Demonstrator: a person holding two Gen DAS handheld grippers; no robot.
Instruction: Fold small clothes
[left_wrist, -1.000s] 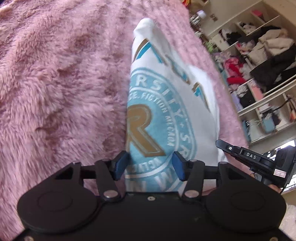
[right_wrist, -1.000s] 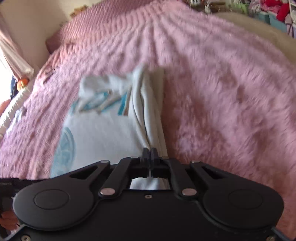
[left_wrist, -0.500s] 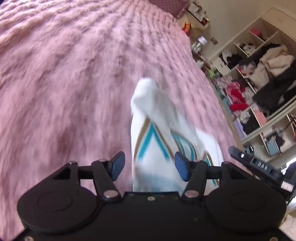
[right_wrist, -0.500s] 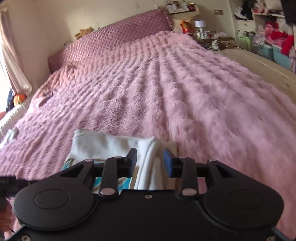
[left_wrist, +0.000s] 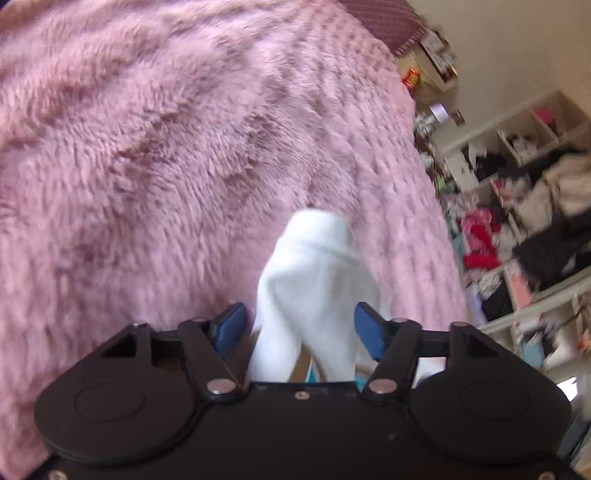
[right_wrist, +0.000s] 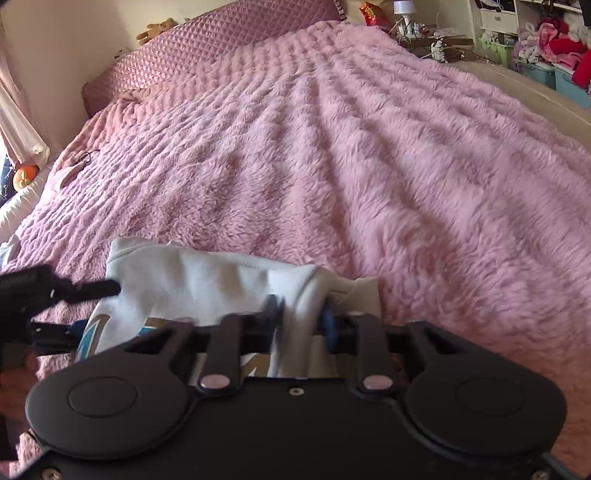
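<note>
A small white garment with a teal and gold print lies folded on the pink fuzzy bedspread. In the left wrist view its white folded end rises between the open jaws of my left gripper, whose blue pads stand apart on either side. My right gripper is open, its jaws either side of a fold at the garment's right edge. The left gripper also shows at the left of the right wrist view.
The quilted purple headboard stands at the far end. Open shelves stuffed with clothes stand right of the bed. Storage bins and toys sit at the far right. A curtain hangs at the left.
My right gripper, shut on the garment's edge a second ago, has opened. Both grippers have drawn back toward the garment's near end, so less of the print shows.
</note>
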